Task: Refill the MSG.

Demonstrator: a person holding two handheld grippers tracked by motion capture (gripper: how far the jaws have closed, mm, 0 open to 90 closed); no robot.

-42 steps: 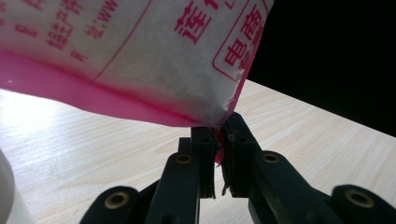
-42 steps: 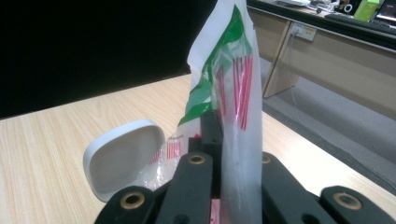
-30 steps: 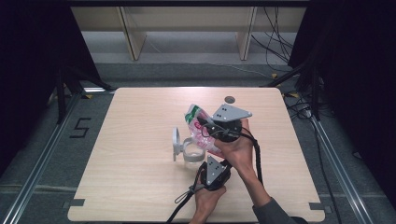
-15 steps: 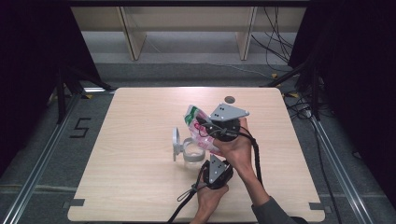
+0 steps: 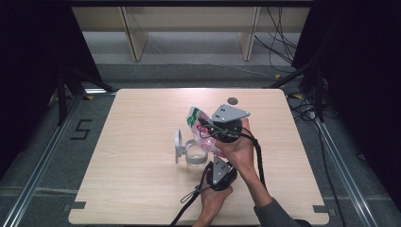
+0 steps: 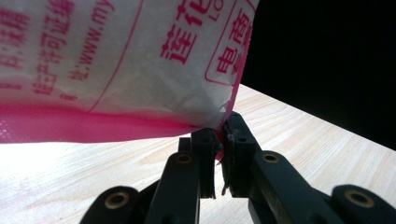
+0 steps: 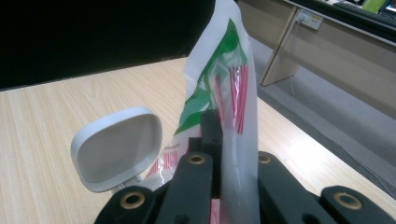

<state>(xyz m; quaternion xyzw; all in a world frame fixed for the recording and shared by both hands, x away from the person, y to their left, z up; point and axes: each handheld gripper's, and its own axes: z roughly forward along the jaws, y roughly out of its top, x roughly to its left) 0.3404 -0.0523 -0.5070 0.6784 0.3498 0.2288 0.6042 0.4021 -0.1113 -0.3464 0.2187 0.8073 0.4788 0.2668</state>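
Both tongs are clamped on the plastic bag (image 5: pixel 201 130): my left tongs (image 6: pixel 219 140) pinch its pink bottom corner, my right tongs (image 7: pixel 215 135) grip its green-and-red printed edge, so the bag's held up off the bench (image 5: pixel 142 189). Just left of the right tongs sits a clear container (image 5: pixel 195 153) with its white lid (image 7: pixel 116 149) flipped up.

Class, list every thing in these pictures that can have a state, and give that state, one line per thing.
White plastic bag with pink and green print: lifted off the table, pinched at two edges.
Clear round container: open, standing on the table.
White hinged lid: flipped up, upright.
Left gripper: shut on the bag's pink edge.
Right gripper: shut on the bag's edge.
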